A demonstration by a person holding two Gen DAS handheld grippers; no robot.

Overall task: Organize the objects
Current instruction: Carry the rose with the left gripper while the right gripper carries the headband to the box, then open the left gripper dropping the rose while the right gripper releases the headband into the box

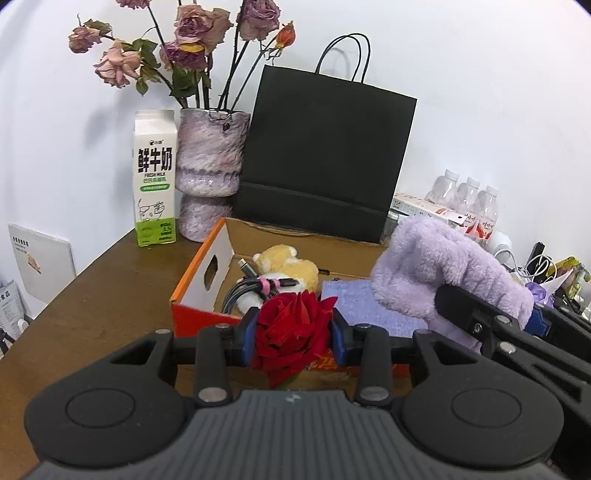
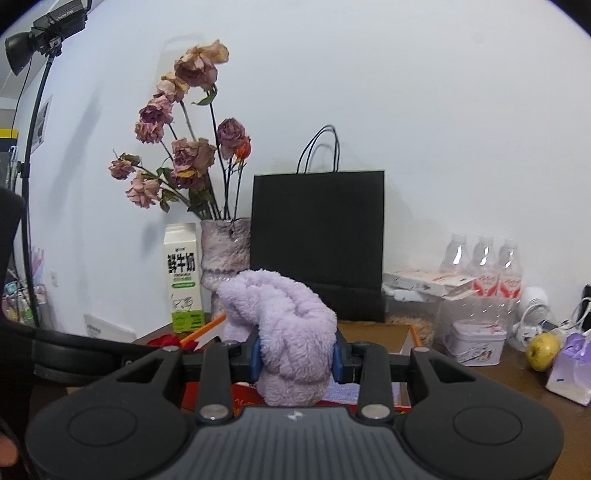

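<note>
Clamped in the left gripper [image 1: 293, 338], a red rose [image 1: 291, 332]; only the right gripper [image 2: 295, 360] view shows its grip on the purple towel [image 2: 284, 332].

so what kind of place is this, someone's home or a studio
Probably an office or makeshift recording room rather than a tidy home: a black studio lamp on a stand, a shrink-wrapped pack of clear plastic bottles, and tangled white charger cables on a brown desk.
</note>
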